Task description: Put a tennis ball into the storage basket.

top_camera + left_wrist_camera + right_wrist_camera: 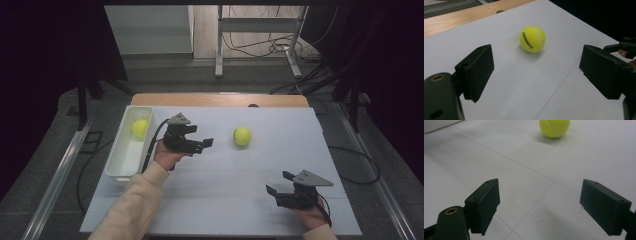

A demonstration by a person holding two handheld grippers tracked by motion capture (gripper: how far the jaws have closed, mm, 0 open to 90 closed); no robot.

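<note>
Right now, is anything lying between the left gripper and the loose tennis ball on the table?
No. The left gripper view shows only bare white table between the open left gripper and the tennis ball.

A white sheet [225, 200] covers most of a wooden table [220, 99]. The floor [165, 75] around it is grey. Behind the table stands a metal frame [260, 30] with thin legs, and black cables [260, 46] lie tangled under it. Both sides of the room are very dark.
</note>
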